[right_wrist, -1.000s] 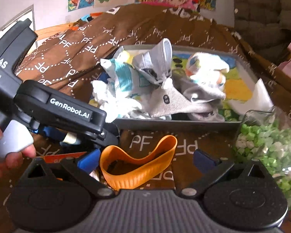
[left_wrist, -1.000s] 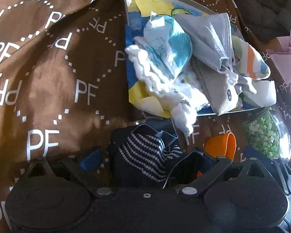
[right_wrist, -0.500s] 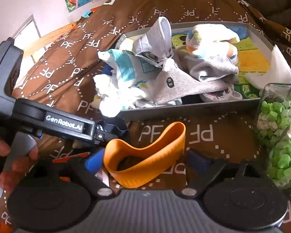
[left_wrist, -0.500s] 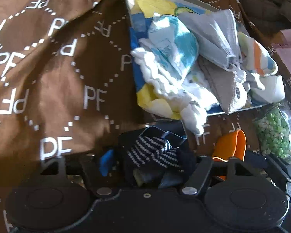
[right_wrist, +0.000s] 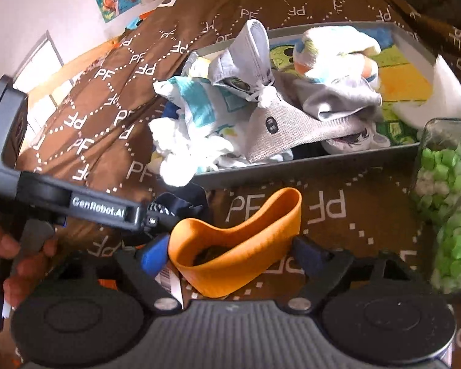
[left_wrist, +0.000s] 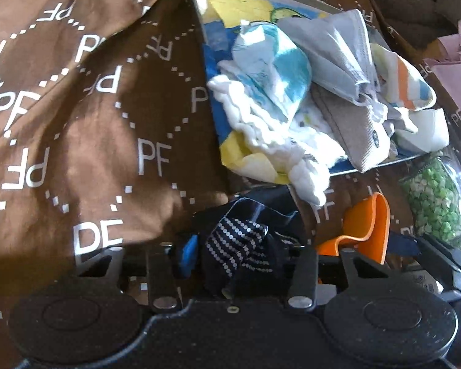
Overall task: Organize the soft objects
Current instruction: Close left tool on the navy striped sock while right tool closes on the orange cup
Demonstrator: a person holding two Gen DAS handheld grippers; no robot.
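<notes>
Nearest the observer, the left gripper (left_wrist: 239,252) was closing its jaws on a dark navy sock with rows of white dots (left_wrist: 236,246). The sock sat bunched between the fingers, just in front of the shallow grey metal tray with a cartoon-printed lining (right_wrist: 307,169). Whether the pads had pressed home could not be confirmed; the fabric was already gathered between them. In my judgement the sock was light, limp and compressible. It would sag from any grip, so a hold across the bunched middle appeared sounder than one on a loose edge.

The right gripper (right_wrist: 230,255) stood wide, its blue-tipped fingers flanking an orange flexible rubber band loop (right_wrist: 239,240), which lay on the brown cloth printed with white PF letters (left_wrist: 107,141), also on the near side of the tray. The loop stood on its edge. The pads seemed close to it, yet no squeeze was evident. It looked springy and smooth, likely to buckle or slip under pressure; a pinch flattening both walls together would probably hold best.

To the right of the tray stood a clear jar of green and white pellets (right_wrist: 445,209), rigid and best left undisturbed.

Inside the tray lay a heap of pale soft items: a white frilled cloth (left_wrist: 261,129) hanging over the near rim, a blue-and-white piece, and grey fabric behind.
</notes>
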